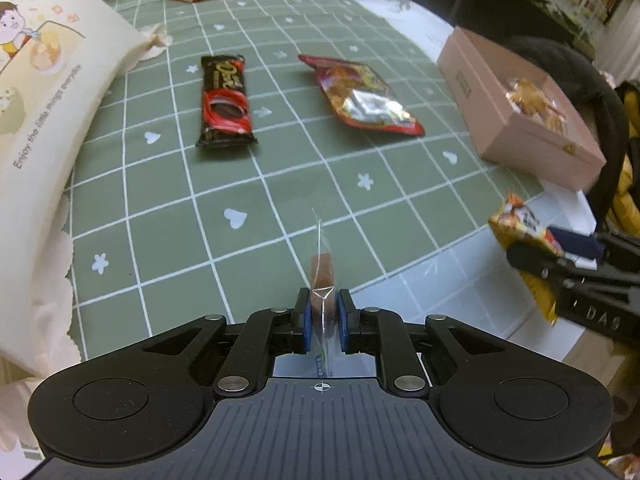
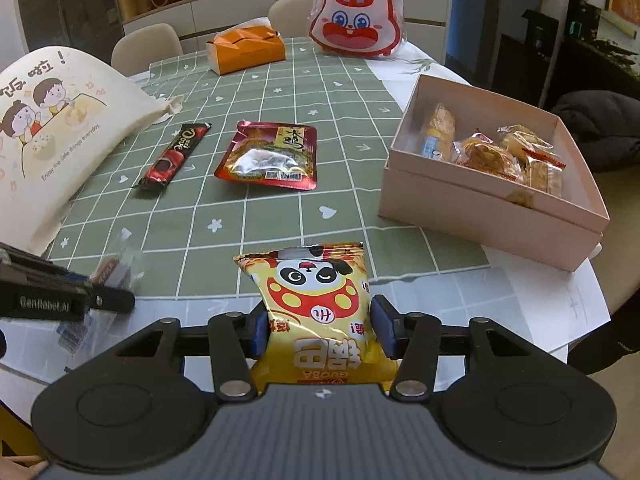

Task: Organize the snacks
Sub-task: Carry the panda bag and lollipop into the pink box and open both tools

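Note:
My left gripper point(image 1: 323, 311) is shut on a small clear-wrapped brown snack point(image 1: 322, 276), held above the table's near edge; it also shows in the right wrist view point(image 2: 114, 268). My right gripper point(image 2: 320, 322) is shut on a yellow panda snack bag point(image 2: 316, 304), also seen in the left wrist view point(image 1: 524, 240). A dark chocolate bar point(image 2: 172, 156) and a red foil pouch point(image 2: 270, 156) lie on the green checked cloth point(image 2: 256, 224). An open pink box point(image 2: 480, 184) with several wrapped snacks stands at the right.
A cream cartoon tote bag point(image 2: 56, 120) lies at the left. An orange tissue box point(image 2: 246, 50) and a rabbit-face bag point(image 2: 356, 20) stand at the far end. Chairs and a cabinet are behind the table. A dark jacket point(image 2: 596, 128) lies right of the box.

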Motion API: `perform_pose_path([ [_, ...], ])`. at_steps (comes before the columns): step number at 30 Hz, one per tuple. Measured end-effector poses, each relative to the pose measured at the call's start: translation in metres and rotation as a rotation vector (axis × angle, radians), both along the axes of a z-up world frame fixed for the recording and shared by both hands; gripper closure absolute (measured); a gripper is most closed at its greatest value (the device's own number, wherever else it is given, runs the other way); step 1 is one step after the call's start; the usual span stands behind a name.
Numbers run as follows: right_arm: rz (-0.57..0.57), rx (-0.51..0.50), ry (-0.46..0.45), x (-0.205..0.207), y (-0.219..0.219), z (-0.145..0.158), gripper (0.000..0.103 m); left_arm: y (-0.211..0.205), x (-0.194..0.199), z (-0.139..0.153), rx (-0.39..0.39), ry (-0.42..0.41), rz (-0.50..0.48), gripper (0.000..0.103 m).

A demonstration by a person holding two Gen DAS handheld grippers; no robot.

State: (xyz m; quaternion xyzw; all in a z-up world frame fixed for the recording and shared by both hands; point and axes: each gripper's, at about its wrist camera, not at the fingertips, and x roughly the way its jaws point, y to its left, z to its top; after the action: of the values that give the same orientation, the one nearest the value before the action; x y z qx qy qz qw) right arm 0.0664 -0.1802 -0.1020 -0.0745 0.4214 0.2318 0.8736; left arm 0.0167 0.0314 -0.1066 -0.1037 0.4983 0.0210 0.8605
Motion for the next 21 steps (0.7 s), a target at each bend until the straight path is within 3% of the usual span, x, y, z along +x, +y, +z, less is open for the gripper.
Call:
perform_pose_path([
  [4,-0.011,0.004,0.005,-0.005,-0.008,0.001,0.052,-0.011,-0.005,0.016,-0.024,-0.055,-0.055,0.087],
  [8,-0.035,0.038,0.001,-0.005,-0.028,0.025,0.054,-0.026,0.003,0.065,-0.122,-0.179,-0.135,0.087],
  [10,-0.055,0.077,-0.064,-0.002,-0.044,0.060,0.054,-0.034,0.013,0.111,-0.154,-0.314,-0.195,0.087],
  [15,-0.132,0.118,-0.363,0.012,-0.077,0.179,0.054,-0.049,0.045,0.219,-0.188,-0.615,-0.295,0.087],
  [18,-0.164,0.157,-0.478,0.024,-0.090,0.233,0.054,-0.062,0.071,0.254,-0.190,-0.699,-0.322,0.087],
  [21,-0.197,0.169,-0.565,0.039,-0.099,0.260,0.054,-0.079,0.098,0.256,-0.196,-0.696,-0.360,0.087],
])
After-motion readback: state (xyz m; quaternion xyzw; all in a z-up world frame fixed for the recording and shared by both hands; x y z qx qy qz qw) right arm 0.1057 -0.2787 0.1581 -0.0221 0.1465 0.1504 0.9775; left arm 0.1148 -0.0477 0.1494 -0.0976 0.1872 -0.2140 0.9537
